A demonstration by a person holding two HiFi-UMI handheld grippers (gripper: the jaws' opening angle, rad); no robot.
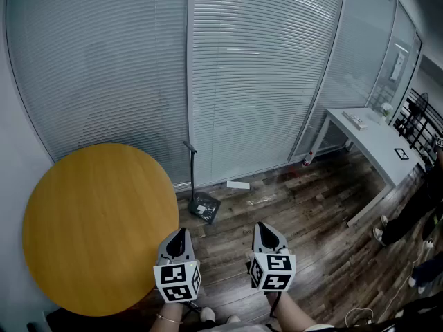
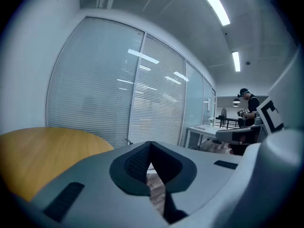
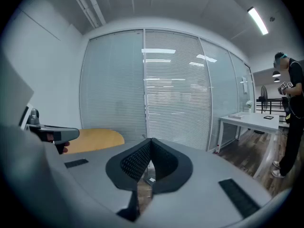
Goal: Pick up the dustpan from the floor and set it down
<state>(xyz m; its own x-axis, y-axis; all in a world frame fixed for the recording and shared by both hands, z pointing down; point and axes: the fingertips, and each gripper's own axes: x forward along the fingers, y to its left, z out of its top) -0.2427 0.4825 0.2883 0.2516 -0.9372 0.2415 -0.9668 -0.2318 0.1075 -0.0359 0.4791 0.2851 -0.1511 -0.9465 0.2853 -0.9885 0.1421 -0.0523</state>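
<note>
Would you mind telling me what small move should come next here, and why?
Probably carry the left gripper forward toward the dustpan's upright handle, opening its jaws on the way. The dustpan rests untouched on the wooden floor ahead of both grippers, slightly nearer the left one, and the left jaws are shut and empty, as are those of the right gripper.

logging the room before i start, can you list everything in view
table: 1, yellow, round, at left
dustpan: 1, dark, on the floor by the blinds
sheet: 1, white, on the floor right of the dustpan
desk: 1, white, at right
blinds: several panels, pale grey, across the back
bystander: at least 1, dark clothes, right edge
left gripper: 1, grey, shut, empty, bottom centre
right gripper: 1, grey, shut, empty, beside it
</note>
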